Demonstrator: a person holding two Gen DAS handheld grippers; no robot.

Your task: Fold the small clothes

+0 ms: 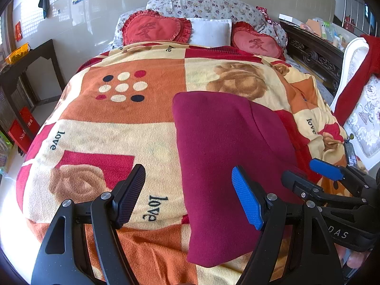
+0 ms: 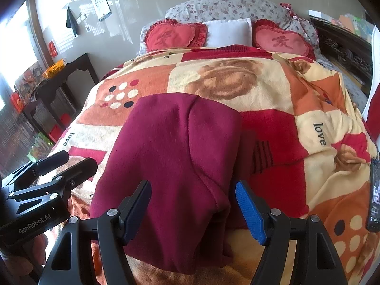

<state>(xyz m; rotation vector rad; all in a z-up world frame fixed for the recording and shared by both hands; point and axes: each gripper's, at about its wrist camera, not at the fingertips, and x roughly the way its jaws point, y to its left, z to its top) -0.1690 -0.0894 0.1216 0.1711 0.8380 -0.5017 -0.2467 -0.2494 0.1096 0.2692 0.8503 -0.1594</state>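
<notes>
My left gripper is released, jaws wide, nothing between them. Black pad at 7 o'clock in the left view, blue pad at 5. It hovers over the blanket, straddling the left edge of the garment.

My right gripper is also released, jaws wide, empty. It sits above the near end of the garment; the cloth shows between the fingers, contact not clear. Black pad at 7 o'clock in the right view, blue pad at 5.

Each gripper shows in the other's view: the right one at 4 o'clock in the left view, the left one at 8 o'clock in the right view. They're near each other, apart.

The garment is maroon, folded into a long rectangle, lying flat on the blanket. It runs from the near edge of the bed toward 12 o'clock. A fold seam runs along its right side. A ribbed cuff pokes out from under it at 3 o'clock in the right view.

The blanket is fleece, orange, cream and red patches, roses, dots, "love" text.

Farther, at 12 o'clock: two red heart pillows with a white pillow between them, a floral cushion behind.

At 9 o'clock, a dark side table against the wall. At 2 o'clock, a dark carved bench.
</notes>
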